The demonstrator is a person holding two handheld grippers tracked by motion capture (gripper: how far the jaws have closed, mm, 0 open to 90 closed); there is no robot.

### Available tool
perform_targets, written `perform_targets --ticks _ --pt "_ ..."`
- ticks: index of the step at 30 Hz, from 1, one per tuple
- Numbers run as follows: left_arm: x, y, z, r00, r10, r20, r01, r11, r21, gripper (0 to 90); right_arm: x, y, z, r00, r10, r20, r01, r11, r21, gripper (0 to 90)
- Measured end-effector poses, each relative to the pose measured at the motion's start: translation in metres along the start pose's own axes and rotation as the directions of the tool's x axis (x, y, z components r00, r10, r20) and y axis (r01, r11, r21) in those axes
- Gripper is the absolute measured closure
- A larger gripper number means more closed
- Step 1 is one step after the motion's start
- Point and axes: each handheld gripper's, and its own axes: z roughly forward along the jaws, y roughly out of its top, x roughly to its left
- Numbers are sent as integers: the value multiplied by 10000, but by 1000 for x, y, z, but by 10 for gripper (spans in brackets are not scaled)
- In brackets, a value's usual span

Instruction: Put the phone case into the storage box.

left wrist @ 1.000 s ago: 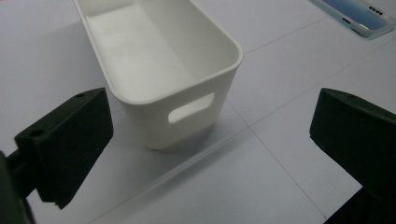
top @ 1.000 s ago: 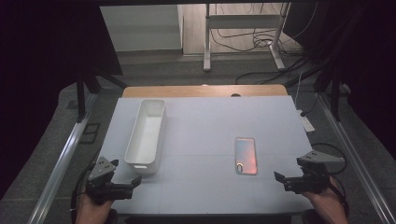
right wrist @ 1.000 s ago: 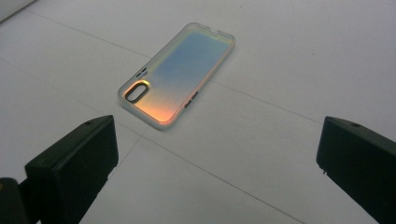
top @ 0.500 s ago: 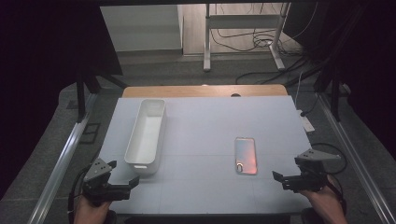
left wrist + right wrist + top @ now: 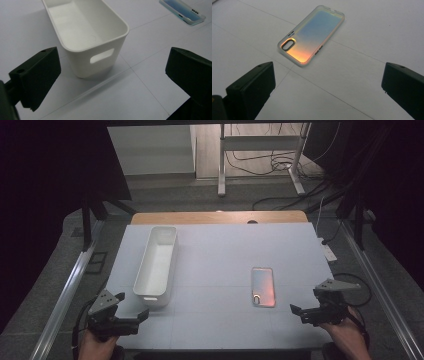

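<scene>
Pale table (image 5: 220, 245): iridescent phone case (image 5: 310, 35) flat, just ahead of right gripper (image 5: 329, 87), jaws spread; left gripper (image 5: 112, 85) likewise released, near white bin (image 5: 85, 32).

An iridescent phone case (image 5: 263, 286) lies flat on the table's right half, its camera cutout at the near end, shading from blue to orange. A long white bin (image 5: 156, 264) with a handle slot stands upright and empty on the left half, well apart from the case.

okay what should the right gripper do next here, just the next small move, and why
Probably ease the right gripper forward toward the phone case. Its jaws stand wide open and hold nothing, and the case lies flat on the table just ahead of them, untouched. The empty white bin sits near the left gripper, a likely destination.
</scene>
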Motion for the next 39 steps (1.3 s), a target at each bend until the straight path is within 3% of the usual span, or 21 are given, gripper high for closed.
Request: perform_targets --ticks 32,39 --pt "2 -1 0 9997 -201 105 201 9998 -7 13 4 25 17 9978 -559 -361 558 9984 -50 0" --pt "2 -1 0 9997 -211 101 211 9998 6 13 5 33 24 9976 -472 -511 469 9989 -62 0"
